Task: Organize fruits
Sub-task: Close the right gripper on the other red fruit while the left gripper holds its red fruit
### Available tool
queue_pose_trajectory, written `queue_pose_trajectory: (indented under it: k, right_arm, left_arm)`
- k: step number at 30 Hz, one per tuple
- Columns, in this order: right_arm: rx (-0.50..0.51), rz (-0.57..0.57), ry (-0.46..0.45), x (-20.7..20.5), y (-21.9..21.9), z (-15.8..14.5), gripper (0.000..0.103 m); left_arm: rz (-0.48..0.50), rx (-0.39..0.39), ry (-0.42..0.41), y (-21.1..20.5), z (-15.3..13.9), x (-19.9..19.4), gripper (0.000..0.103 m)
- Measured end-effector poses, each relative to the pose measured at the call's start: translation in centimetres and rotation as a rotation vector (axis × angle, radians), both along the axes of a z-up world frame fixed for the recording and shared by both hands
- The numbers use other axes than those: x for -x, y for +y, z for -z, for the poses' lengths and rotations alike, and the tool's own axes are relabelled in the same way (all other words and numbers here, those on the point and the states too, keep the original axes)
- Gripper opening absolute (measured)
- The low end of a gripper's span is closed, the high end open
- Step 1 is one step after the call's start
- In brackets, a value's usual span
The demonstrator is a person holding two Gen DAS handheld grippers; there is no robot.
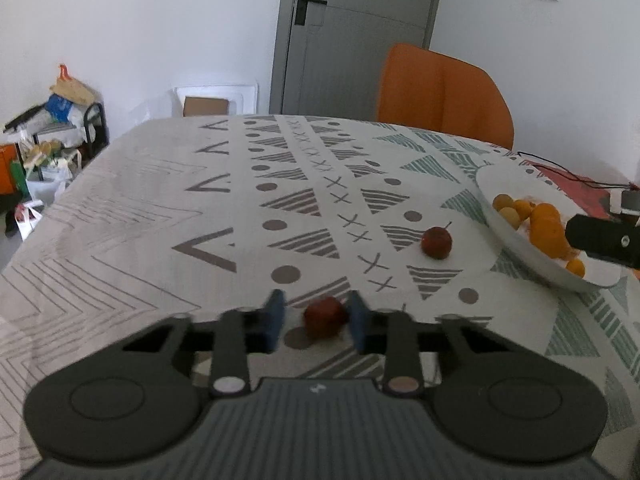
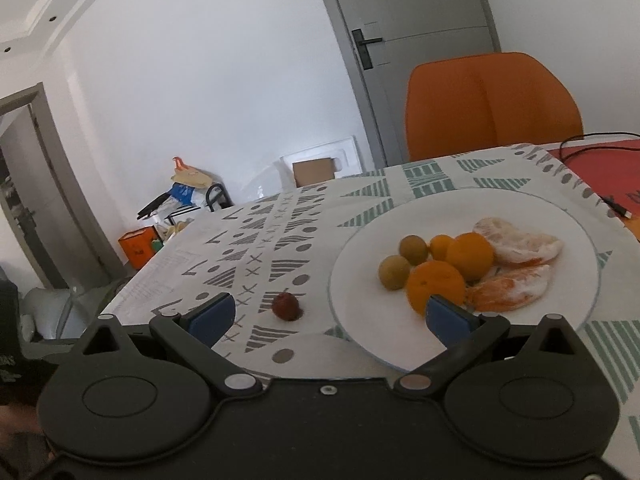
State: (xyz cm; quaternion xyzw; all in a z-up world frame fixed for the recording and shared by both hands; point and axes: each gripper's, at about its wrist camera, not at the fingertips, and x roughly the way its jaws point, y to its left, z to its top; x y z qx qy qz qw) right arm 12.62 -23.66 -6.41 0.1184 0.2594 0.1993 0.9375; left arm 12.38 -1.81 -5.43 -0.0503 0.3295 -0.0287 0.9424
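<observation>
Left wrist view: the left gripper (image 1: 316, 322) sits low over the table (image 1: 132, 200), its fingers (image 1: 274, 320) part open around a red fruit (image 1: 325, 317), apparently to grasp it, contact unclear; a second red fruit (image 1: 437, 242) lies near the plate (image 1: 500, 184). Right wrist view: the right gripper (image 2: 330, 314) hovers wide open and empty at the plate's near rim, likely waiting; oranges (image 2: 436, 286) already rest there.

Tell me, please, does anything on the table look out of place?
Yes: two small red fruits lie on the tablecloth, not on the plate with the rest. One sits left of the plate; the other lies between the fingers of the open left gripper.
</observation>
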Motion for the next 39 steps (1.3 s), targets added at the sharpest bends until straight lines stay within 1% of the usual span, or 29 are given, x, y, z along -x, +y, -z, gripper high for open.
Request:
queue_pose_trajectory:
  k: [3, 4, 6, 7, 15, 19, 23, 28, 30, 34, 36, 37, 39]
  right_arm:
    - [0.001, -0.023, 0.002, -0.3, 0.7, 0.1, 0.103]
    - [0.004, -0.029, 0.005, -0.5, 0.9, 0.1, 0.103]
    - [0.009, -0.036, 0.013, -0.9, 1.4, 0.3, 0.103]
    - [0.009, -0.038, 0.017, -1.0, 1.5, 0.3, 0.103]
    - [0.020, -0.051, 0.029, -0.9, 2.2, 0.4, 0.103]
    - [0.043, -0.072, 0.024, -1.0, 3.0, 0.2, 0.103]
    - [0.069, -0.106, 0.013, -1.2, 4.2, -0.1, 0.102]
    - [0.096, -0.150, 0.005, -1.9, 6.0, -0.4, 0.100]
    - [0.110, -0.168, 0.009, -2.4, 6.7, -0.3, 0.092]
    - [0.150, -0.179, 0.020, -3.2, 7.8, 0.1, 0.083]
    - [0.175, -0.174, 0.029, -3.7, 8.3, 0.4, 0.071]
    - [0.184, -0.173, 0.033, -4.0, 8.5, 0.5, 0.069]
    - [0.211, -0.166, 0.038, -4.3, 8.9, 0.7, 0.060]
  left_arm:
    - [0.004, 0.039, -0.006, 0.7, -0.1, 0.3, 0.022]
    - [-0.007, 0.034, -0.010, 0.9, -0.2, 0.4, 0.023]
    - [-0.034, 0.019, -0.009, 1.2, -0.2, 0.5, 0.027]
    - [-0.045, 0.021, -0.003, 1.3, -0.2, 0.5, 0.027]
    - [-0.021, -0.001, -0.015, 1.1, 0.0, 0.7, 0.027]
    - [-0.021, 0.035, -0.023, 1.7, 0.2, 0.9, 0.020]
    - [-0.026, 0.060, -0.029, 2.3, 0.2, 1.3, 0.019]
    - [-0.049, 0.071, -0.052, 3.3, -0.4, 1.6, 0.019]
    - [-0.057, 0.071, -0.066, 3.6, -0.8, 1.7, 0.019]
    - [-0.090, 0.069, -0.091, 4.4, -1.4, 1.9, 0.019]
    - [-0.102, 0.068, -0.098, 4.8, -1.5, 2.0, 0.019]
    - [-0.109, 0.066, -0.101, 5.1, -1.6, 2.0, 0.019]
    - [-0.121, 0.066, -0.107, 5.5, -1.7, 2.1, 0.019]
